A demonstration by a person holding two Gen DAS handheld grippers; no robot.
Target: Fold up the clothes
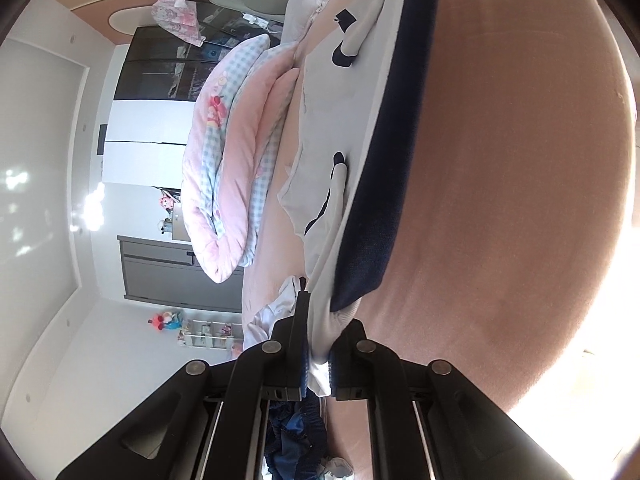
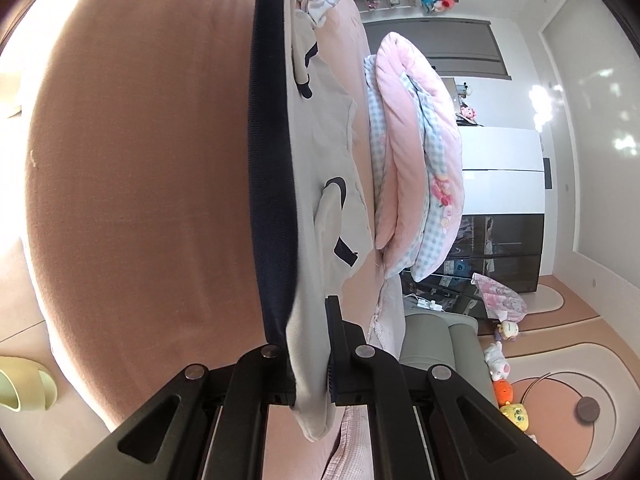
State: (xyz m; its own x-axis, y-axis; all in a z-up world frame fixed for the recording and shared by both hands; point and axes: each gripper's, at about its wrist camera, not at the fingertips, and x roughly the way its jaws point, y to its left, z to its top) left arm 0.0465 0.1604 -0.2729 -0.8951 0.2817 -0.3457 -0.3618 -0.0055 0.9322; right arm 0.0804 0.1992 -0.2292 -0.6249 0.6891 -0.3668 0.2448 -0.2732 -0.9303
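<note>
Holding the top (image 1: 340,128) by its dark hem, we had each gripper pinching one end: left gripper (image 1: 318,364) and right gripper (image 2: 310,368). The hem ran straight between our hands, and the top hung over the pink bed (image 1: 520,160).

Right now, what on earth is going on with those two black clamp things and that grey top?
A person is folding clothes on a bed with a handheld gripper in each hand. The left gripper and right gripper are each shut on an end of the navy hem band of a grey sweatshirt, holding it stretched between them above the pink bedsheet. A folded pink quilt lies beyond.
</note>
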